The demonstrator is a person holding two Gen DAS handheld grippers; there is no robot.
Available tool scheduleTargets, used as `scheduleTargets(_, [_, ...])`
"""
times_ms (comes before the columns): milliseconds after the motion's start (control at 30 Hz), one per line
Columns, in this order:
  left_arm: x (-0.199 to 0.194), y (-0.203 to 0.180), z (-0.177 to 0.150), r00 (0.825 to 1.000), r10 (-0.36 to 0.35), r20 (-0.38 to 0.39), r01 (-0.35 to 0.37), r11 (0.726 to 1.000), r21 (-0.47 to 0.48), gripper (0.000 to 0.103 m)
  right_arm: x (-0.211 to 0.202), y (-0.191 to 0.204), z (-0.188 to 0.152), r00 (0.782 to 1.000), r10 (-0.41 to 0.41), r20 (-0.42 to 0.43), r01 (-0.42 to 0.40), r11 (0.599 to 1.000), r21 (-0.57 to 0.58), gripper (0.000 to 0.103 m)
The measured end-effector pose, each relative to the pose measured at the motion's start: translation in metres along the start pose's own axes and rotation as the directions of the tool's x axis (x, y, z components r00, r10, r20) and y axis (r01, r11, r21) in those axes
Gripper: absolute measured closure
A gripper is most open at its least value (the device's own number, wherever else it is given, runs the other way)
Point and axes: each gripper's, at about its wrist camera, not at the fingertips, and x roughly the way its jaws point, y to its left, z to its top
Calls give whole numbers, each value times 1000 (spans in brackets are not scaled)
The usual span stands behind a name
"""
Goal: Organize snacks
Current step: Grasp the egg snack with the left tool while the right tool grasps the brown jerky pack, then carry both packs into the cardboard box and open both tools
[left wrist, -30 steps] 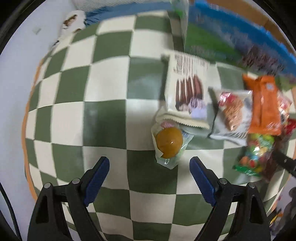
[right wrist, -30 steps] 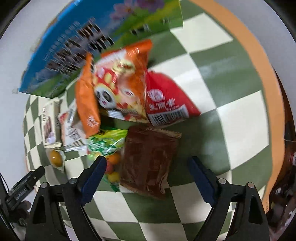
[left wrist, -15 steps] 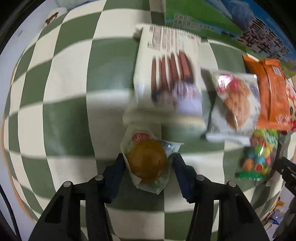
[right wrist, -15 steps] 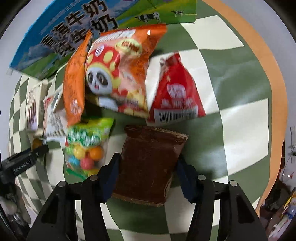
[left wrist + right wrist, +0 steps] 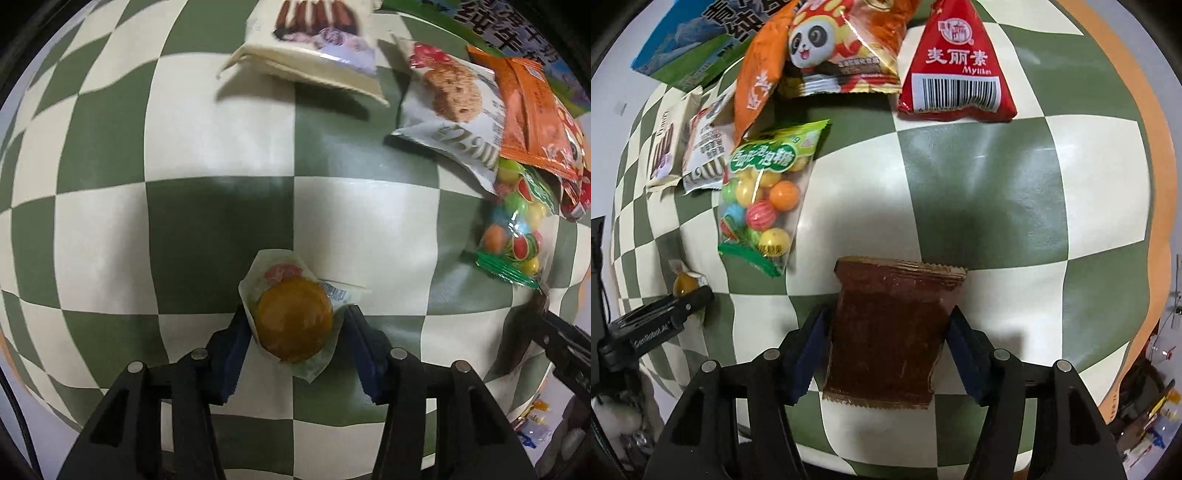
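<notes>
Over the checkered desk (image 5: 207, 229), the left gripper (image 5: 293, 328) points forward and down, its blue fingers (image 5: 232, 350) clenched on a clear-wrapped orange jelly (image 5: 293, 325) at both sides. Ahead lie a stick-biscuit pack (image 5: 314, 40), a cookie pack (image 5: 450, 107), an orange bag (image 5: 532, 110) and a gumball bag (image 5: 517, 229).

To its right, the right gripper (image 5: 886, 339) sits in the same forward pose, fingers (image 5: 809, 354) pressed against the edges of a brown pack (image 5: 886, 332), grasping it. Beyond it are the gumball bag (image 5: 764, 199), a panda bag (image 5: 842, 48), a red triangle pack (image 5: 955, 70) and a blue-green carton (image 5: 698, 48). The left gripper (image 5: 665, 314) shows at the left edge, well apart.
</notes>
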Motion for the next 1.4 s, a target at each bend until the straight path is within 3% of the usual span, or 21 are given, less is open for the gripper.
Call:
scheduleTargets(100, [-12, 9, -8, 1000, -15, 15, 15, 1000, -11, 65, -2, -1, -3, 999, -15, 28, 15, 1000, -7, 43])
scheduleTargets(300, [-32, 4, -9, 998, -29, 52, 29, 1000, 0, 65, -24, -3, -16, 996, 42, 77, -43, 999, 5, 43])
scheduleTargets(533, [-82, 3, -3, 985, -138, 99, 142, 989, -34, 65, -63, 6, -3, 984, 121, 132, -122, 993, -6, 43])
scheduleTargets(667, [-135, -8, 13, 958, -233, 165, 240, 971, -19, 65, -99, 13, 19, 969, 179, 168, -175, 984, -39, 43])
scheduleTargets(833, [-212, -38, 69, 908, -339, 247, 339, 940, 47, 65, -156, 23, 54, 940, 250, 234, -235, 968, -94, 43])
scheduleTargets(967, [-248, -56, 121, 888, -346, 305, 331, 938, 101, 65, -204, 22, 97, 910, 273, 313, -241, 961, -136, 43])
scheduleTargets(1067, [-256, -67, 160, 893, -319, 318, 300, 948, 110, 65, -226, 30, 142, 896, 246, 369, -197, 966, -165, 43])
scheduleTargets(1167, [-253, -71, 200, 910, -270, 316, 253, 963, 95, 65, -240, 31, 190, 899, 206, 387, -140, 972, -190, 43])
scheduleTargets(1400, [-208, -73, 273, 968, -152, 197, 143, 988, 59, 64, -215, 32, 291, 956, 99, 276, -40, 976, -212, 43])
